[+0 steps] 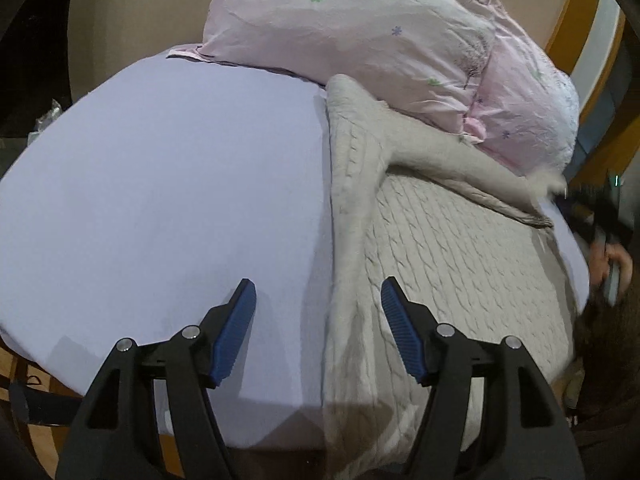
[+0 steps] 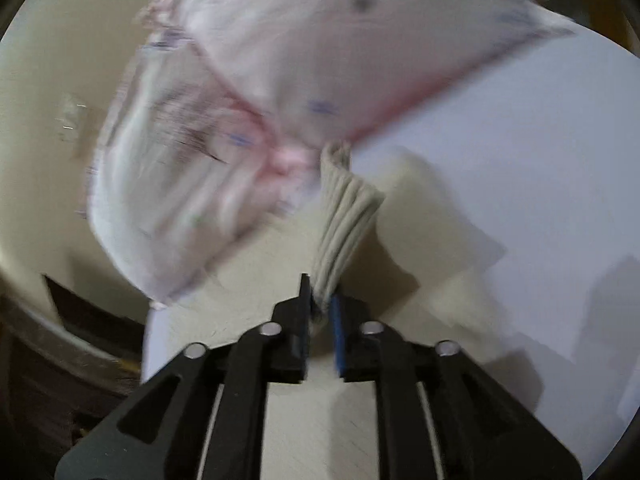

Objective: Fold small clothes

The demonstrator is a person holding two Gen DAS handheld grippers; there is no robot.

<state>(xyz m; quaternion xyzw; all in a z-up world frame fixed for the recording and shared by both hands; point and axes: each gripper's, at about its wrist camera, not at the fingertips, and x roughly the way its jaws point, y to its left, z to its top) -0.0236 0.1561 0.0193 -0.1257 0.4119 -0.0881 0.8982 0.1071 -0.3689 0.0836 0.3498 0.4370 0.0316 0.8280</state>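
A beige cable-knit sweater [image 1: 452, 240] lies spread on the right half of the lavender bed sheet [image 1: 160, 184], one sleeve folded across its top. My left gripper [image 1: 318, 292] is open and empty, hovering above the sweater's left edge near the bed's front. My right gripper [image 2: 320, 300] is shut on the ribbed cuff [image 2: 344, 216] of the sweater's sleeve and holds it lifted; that view is motion-blurred. The right hand and its gripper show blurred at the far right of the left wrist view [image 1: 608, 264].
Two pink floral pillows [image 1: 360, 36] lie at the head of the bed, touching the sweater's top; they also show in the right wrist view [image 2: 224, 120]. A wooden frame [image 1: 576, 16] is at the back right. The bed's front edge drops to a wooden floor [image 1: 44, 440].
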